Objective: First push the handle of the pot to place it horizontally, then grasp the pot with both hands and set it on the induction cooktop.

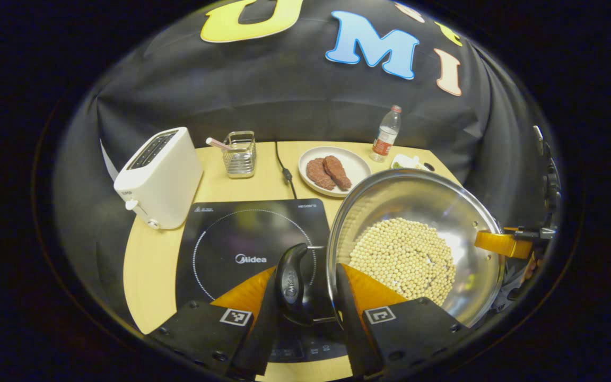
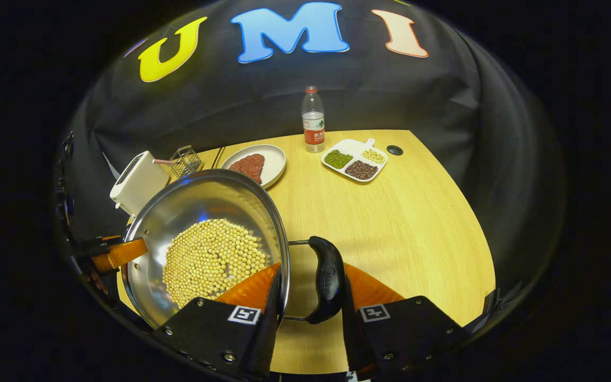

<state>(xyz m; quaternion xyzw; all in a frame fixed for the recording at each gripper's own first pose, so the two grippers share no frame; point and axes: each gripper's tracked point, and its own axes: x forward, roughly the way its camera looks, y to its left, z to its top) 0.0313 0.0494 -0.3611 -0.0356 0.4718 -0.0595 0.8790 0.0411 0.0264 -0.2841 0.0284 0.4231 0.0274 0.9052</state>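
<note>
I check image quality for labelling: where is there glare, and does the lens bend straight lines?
Left gripper view: the pot wall mirrors the beans, the cooktop glass shows a soft sheen, and the table edge bows. Right gripper view: a blue glint sits on the pot's inner wall, and the table edge curves strongly. Both are sharp.

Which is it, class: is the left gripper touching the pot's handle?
Touching. In the left gripper view, the left gripper has one finger against the handle and the other against the pot wall.

L gripper (image 1: 305, 297) closed on black loop handle (image 1: 290, 284) of shiny steel pot (image 1: 385, 204) w/ pale soybeans (image 1: 403, 257). Pot hangs beside black induction cooktop (image 1: 231, 239); white toaster (image 1: 159, 175) to the left.
</note>
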